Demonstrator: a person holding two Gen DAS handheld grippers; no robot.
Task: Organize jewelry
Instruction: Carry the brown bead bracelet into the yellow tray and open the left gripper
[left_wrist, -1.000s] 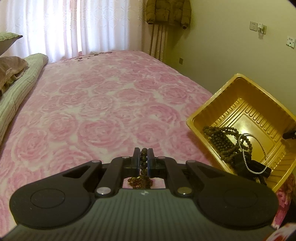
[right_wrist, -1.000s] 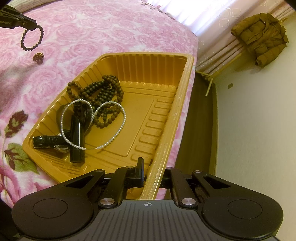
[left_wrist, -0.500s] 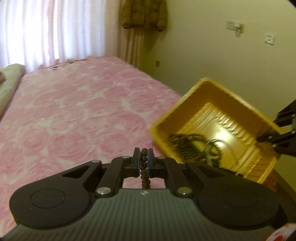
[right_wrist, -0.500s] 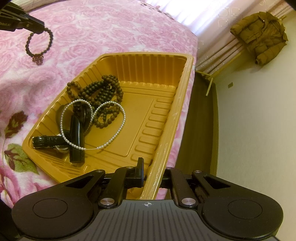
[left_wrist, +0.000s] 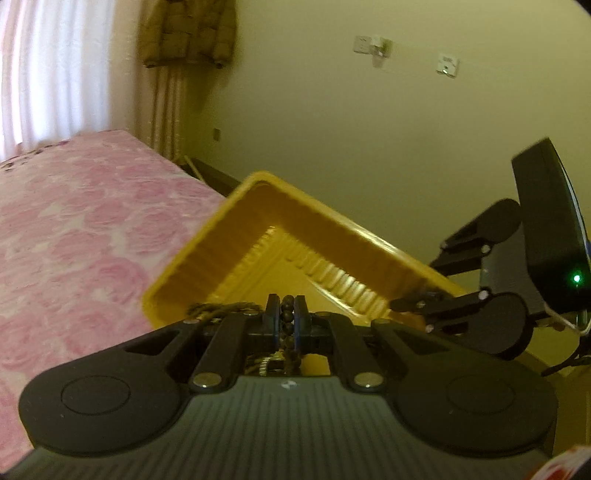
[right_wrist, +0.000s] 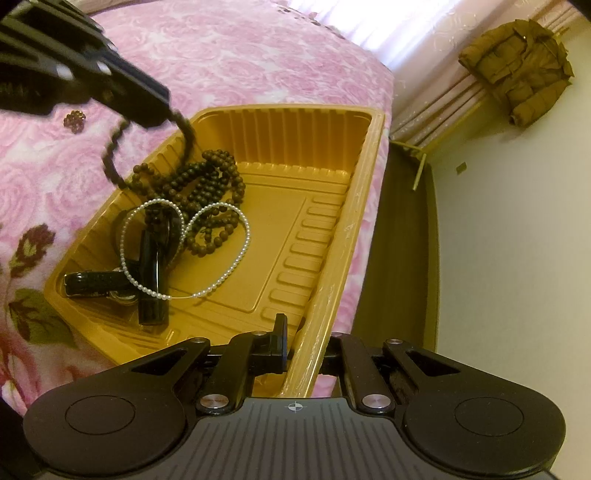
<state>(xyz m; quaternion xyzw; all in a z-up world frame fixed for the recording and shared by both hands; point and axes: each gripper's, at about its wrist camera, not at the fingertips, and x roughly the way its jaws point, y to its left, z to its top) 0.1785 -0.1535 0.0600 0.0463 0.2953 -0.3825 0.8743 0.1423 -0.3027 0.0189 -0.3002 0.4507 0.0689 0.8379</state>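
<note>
My left gripper (left_wrist: 287, 320) is shut on a dark wooden bead bracelet (left_wrist: 287, 314) and holds it over the near left edge of the yellow tray (left_wrist: 266, 206). In the right wrist view the left gripper (right_wrist: 162, 107) dangles the bracelet (right_wrist: 114, 158) above the tray's left rim. The tray (right_wrist: 332, 229) holds a pile of dark bead strands (right_wrist: 207, 177), a white pearl necklace (right_wrist: 221, 236) and black clips (right_wrist: 147, 273). My right gripper (right_wrist: 303, 347) is shut on the tray's near right rim.
The tray lies on a bed with a pink rose cover (right_wrist: 240, 55), at its edge beside a dark floor gap (right_wrist: 399, 229). A small brown bead cluster (right_wrist: 74, 120) lies on the cover left of the tray. A brown jacket (right_wrist: 517, 62) hangs by the curtain.
My left gripper has carried the bracelet rightward from over the bed to above the tray's left edge. The right gripper and tray have stayed put.
</note>
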